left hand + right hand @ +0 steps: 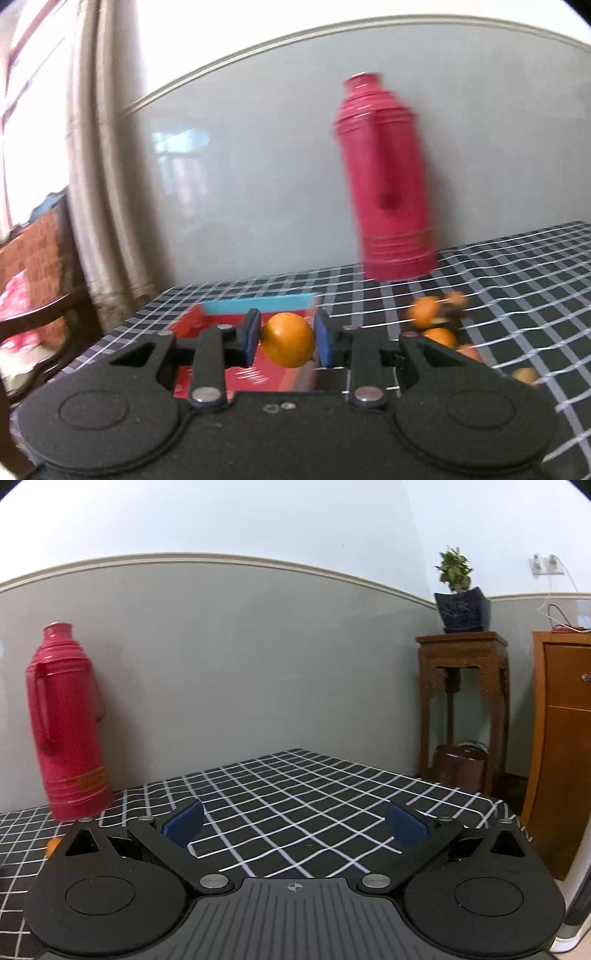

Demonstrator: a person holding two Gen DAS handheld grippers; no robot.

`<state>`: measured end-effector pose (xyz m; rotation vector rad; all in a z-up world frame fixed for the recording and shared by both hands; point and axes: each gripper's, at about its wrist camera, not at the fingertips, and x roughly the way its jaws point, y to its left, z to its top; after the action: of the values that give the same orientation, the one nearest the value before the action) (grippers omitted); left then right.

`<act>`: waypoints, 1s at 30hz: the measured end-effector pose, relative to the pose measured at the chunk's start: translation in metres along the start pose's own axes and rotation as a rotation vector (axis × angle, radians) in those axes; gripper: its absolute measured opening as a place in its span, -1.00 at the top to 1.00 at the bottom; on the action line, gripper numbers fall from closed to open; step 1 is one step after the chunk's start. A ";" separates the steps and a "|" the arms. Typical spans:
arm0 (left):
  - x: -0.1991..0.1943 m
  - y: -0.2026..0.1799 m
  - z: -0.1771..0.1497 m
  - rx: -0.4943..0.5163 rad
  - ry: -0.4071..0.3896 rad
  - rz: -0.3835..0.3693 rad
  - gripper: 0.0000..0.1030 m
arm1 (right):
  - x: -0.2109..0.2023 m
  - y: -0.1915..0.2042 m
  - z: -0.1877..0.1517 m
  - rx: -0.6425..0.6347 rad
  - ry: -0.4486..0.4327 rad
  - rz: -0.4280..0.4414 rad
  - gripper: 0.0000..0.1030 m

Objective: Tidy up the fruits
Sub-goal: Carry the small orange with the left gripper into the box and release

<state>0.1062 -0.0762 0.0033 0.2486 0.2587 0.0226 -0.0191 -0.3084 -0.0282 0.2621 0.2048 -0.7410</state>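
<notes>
My left claw (287, 340) pinches an orange (288, 339) between its two blue pads (250, 338), one pad pressed on each side of the fruit, which hangs clear of the cloth. Just under and beyond the orange sits a red box (255, 376) with a light blue far wall; the fruit is over its near right part, not resting in it as far as I can tell. To the right of this claw, on the checked tablecloth (517, 280), lies a loose group of more oranges (439, 338), blurred, some touching one another, with something dark among them that I cannot make out. Farther off and to the right, against the grey wall, stands a tall red flask (388, 181), upright. Well to the left, past the table's edge, a pale curtain (99, 147) hangs by a bright window, with a dark wooden chair (40, 317) below it. My right claw (294, 825) is spread wide, its blue pads (183, 825) far apart with only bare checked cloth (295, 794) between them; it grips nothing. To its left, close by its left finger, a sliver of orange (53, 844) shows at the edge of the black housing. Beyond that, farther left, the red flask (68, 727) stands near the wall. Off the far right corner of the table is a wooden stand (463, 686) with a potted plant (460, 598) on top and a dark brown bin (458, 768) under it, and a wooden cabinet (561, 738) just right of that.
</notes>
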 end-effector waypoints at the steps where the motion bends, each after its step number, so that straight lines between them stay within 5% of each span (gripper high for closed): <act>1: 0.003 0.006 -0.001 -0.004 0.016 0.021 0.57 | -0.001 0.004 -0.001 -0.005 -0.001 0.010 -1.00; 6: 0.022 0.027 -0.005 -0.009 0.124 0.089 0.57 | -0.003 0.027 -0.004 -0.024 0.019 0.086 -1.00; 14: 0.039 0.056 -0.020 -0.082 0.341 0.033 0.46 | -0.009 0.064 -0.013 -0.081 0.039 0.210 -1.00; 18: 0.029 0.064 -0.020 -0.079 0.314 0.023 0.25 | -0.009 0.078 -0.017 -0.106 0.066 0.295 -1.00; 21: 0.018 0.075 -0.015 -0.096 0.239 0.043 -0.60 | -0.011 0.089 -0.022 -0.127 0.098 0.365 -1.00; 25: 0.000 0.089 -0.010 -0.093 0.143 0.081 -0.66 | -0.016 0.108 -0.029 -0.169 0.133 0.470 -1.00; 30: 0.005 0.113 -0.011 -0.119 0.158 0.127 -0.84 | -0.019 0.127 -0.039 -0.191 0.163 0.549 -1.00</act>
<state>0.1098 0.0358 0.0196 0.1442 0.3975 0.1837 0.0510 -0.1945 -0.0398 0.1838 0.3389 -0.1531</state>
